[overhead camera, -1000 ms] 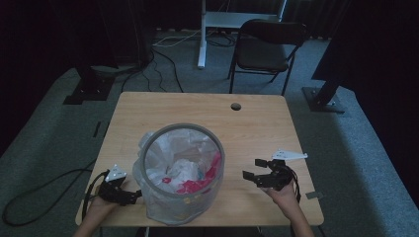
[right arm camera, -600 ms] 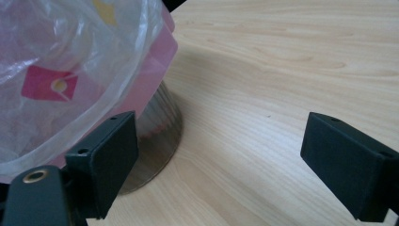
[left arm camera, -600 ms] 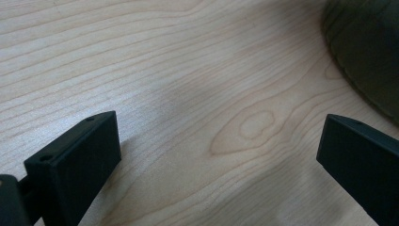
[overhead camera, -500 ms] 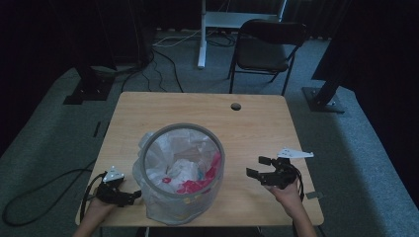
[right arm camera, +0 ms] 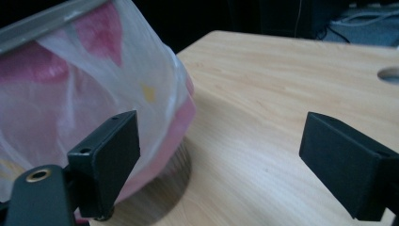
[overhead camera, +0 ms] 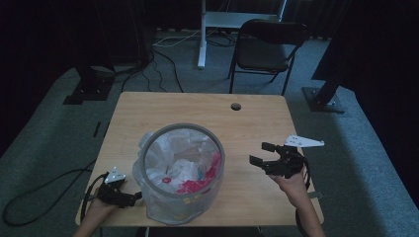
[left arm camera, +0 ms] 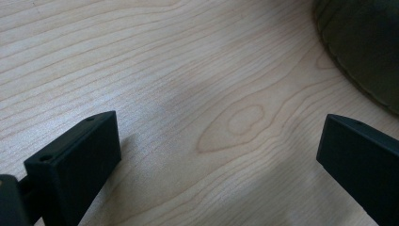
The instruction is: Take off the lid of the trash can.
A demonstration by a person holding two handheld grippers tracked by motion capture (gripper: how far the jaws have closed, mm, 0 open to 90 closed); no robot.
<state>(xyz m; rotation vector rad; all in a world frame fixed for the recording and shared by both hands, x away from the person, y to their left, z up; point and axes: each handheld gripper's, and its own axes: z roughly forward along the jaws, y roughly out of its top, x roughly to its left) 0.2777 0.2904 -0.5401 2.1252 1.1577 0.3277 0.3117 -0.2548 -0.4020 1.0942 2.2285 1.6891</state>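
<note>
Lined bin [overhead camera: 179, 173] on table [overhead camera: 197, 111] between 2 grippers: left [overhead camera: 129, 197] beside it, right [overhead camera: 262, 154] apart, spread.

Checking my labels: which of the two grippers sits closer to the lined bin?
The left gripper, low beside the bin at its near-left side. The right gripper stands apart, with bare table between.

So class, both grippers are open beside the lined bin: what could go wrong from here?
1. The bin stands near the table front edge; a sideways push from the right gripper could slide it off.
2. The thin plastic liner bulges near that gripper's fingers; a careless pinch might tear it.
3. The left gripper sits low beside the bin wall and may knock it.
</note>
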